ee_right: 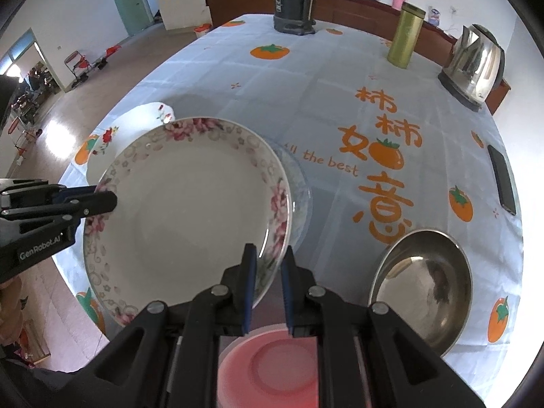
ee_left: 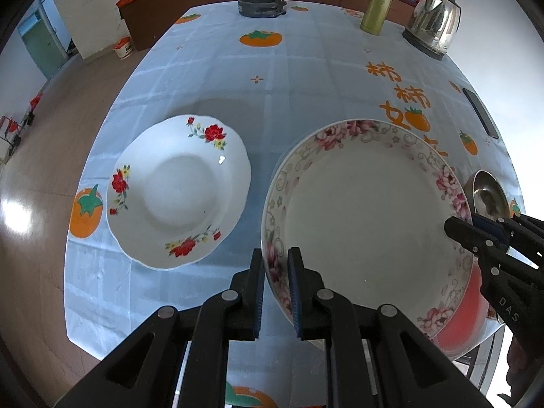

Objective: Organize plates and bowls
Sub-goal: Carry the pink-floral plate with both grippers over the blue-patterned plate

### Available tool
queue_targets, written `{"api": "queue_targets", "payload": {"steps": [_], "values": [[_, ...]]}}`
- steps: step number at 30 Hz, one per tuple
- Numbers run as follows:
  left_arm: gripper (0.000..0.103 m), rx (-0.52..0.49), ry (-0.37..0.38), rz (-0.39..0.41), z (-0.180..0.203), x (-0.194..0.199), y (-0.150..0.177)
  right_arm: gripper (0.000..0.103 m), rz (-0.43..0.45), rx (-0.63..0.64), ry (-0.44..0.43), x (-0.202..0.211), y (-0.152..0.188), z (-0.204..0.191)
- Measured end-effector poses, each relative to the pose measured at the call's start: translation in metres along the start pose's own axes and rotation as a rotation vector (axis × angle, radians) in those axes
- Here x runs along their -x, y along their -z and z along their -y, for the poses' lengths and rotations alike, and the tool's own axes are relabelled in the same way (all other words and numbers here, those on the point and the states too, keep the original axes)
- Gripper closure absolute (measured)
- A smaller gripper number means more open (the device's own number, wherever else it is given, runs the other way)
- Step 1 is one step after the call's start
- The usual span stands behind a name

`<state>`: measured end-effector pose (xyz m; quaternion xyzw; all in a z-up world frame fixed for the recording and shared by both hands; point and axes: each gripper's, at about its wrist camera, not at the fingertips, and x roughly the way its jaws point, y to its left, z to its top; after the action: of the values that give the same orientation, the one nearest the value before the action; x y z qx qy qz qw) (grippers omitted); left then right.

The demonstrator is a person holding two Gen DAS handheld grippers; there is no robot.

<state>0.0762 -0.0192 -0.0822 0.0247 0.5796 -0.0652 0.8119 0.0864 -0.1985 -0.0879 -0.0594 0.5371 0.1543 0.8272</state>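
Both grippers hold the same pink-floral plate (ee_left: 367,210), lifted and tilted above the near edge of the table (ee_left: 306,78). Left gripper (ee_left: 276,292): its two fingers are closed across the plate's rim on the left side, one pad against the face, one behind. Right gripper (ee_right: 267,289): likewise clamped on the rim at the plate's right side, the edge passing between its fingers. From the right wrist view the left gripper (ee_right: 105,199) shows at the plate's far rim; from the left wrist view the right gripper (ee_left: 459,229) shows the same way. A red-flowered deep plate (ee_left: 180,190) sits flat on the tablecloth near the left edge, apart from the held plate. A stainless steel bowl (ee_right: 421,285) rests near the right near corner. A pink plate (ee_right: 272,370) lies at the near edge, below the right gripper and partly hidden by it. A clear glass dish (ee_right: 301,183) peeks out from behind the held plate (contact between them cannot be told). Along the far edge: dark thermos jug (ee_right: 294,0), gold-green flask (ee_right: 406,35), steel electric kettle (ee_right: 476,64). A black phone (ee_right: 502,178) lies by the right edge.
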Motion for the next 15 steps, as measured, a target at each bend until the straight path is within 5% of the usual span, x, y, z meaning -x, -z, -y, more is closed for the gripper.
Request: {"api": "queue_targets", "payload": {"steps": [15], "values": [[0.088, -0.011, -0.003, 0.007, 0.007, -0.013, -0.015, 0.089, -0.002, -0.019, 0.034, -0.014, -0.014, 0.016]]}}
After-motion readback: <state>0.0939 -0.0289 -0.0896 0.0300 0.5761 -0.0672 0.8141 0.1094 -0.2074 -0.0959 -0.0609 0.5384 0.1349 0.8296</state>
